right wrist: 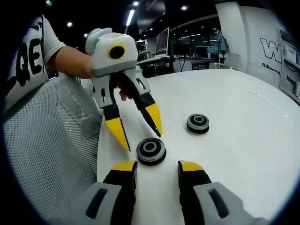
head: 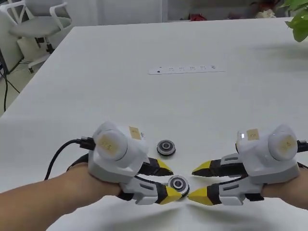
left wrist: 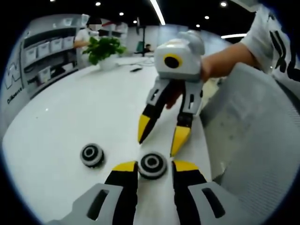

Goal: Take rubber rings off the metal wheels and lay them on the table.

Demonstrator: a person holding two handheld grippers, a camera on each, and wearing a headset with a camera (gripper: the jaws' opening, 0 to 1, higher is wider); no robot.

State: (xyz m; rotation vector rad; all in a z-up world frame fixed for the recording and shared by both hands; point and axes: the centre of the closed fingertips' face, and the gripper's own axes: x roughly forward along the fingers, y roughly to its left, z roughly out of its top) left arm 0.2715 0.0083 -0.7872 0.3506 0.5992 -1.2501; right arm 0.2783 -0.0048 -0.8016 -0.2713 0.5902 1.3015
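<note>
Head view, L to R: a black cable [head: 60,155] runs to the left gripper [head: 177,181], held low over the white tabletop [head: 144,96] near its front edge. Its jaws are spread. Second wheel [head: 166,147] lies flat just past the upper jaw, apart from both grippers, w/ a dark outer ring round a metal hub. Near wheel [head: 178,183], same look, lies flat btwn the left gripper's yellow tips, close by the lower one. Can't tell if either tip touches it. The left gripper view agrees: the wheel sits at the very ends of the two tips. Far back, mid-tabletop, a socket strip [head: 185,70]. Right gripper [head: 190,182] faces the left one tip to tip, jaws also spread, nothing btwn them. The near wheel is just ahead of its tips. Top right corner: a leafy plant [head: 299,19].
</note>
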